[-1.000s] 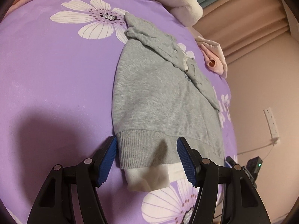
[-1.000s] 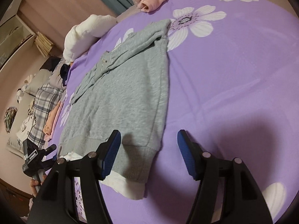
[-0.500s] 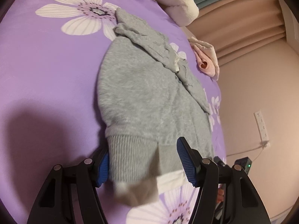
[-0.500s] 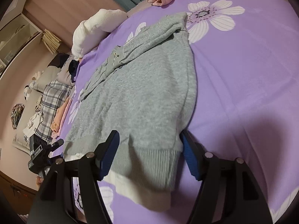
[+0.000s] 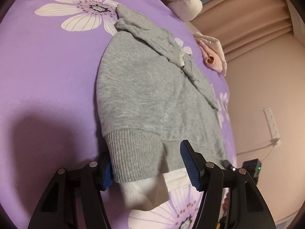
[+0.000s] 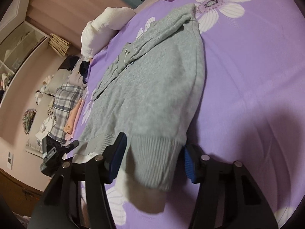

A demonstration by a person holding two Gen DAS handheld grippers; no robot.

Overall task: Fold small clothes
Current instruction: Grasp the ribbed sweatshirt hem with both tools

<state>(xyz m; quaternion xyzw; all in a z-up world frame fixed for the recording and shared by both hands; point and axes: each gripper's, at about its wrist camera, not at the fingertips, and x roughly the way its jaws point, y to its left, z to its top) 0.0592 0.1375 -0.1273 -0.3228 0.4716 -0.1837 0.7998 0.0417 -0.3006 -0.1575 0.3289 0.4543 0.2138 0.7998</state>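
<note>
A small grey sweatshirt (image 5: 144,87) lies flat on a purple flowered bedspread (image 5: 47,80), its sleeves folded across the top. A white layer (image 5: 144,194) peeks out below its ribbed hem (image 5: 133,152). My left gripper (image 5: 146,158) stands open around the hem's left corner, which drapes over the left pad. In the right wrist view the same sweatshirt (image 6: 152,87) shows. My right gripper (image 6: 154,145) has the hem's right corner (image 6: 154,158) between its jaws, which are closing. The cloth hides part of its right pad.
A white fluffy blanket (image 5: 183,0) and a rolled pink garment (image 5: 213,57) lie at the bed's far end. A plaid and pink pile of clothes (image 6: 64,103) sits past the bed's edge. On the wall is a socket strip with a cable (image 5: 271,122).
Both grippers have pushed forward onto the hem, so each corner now sits between the jaws and bunches up. The right jaws have narrowed; the left jaws are unchanged.
</note>
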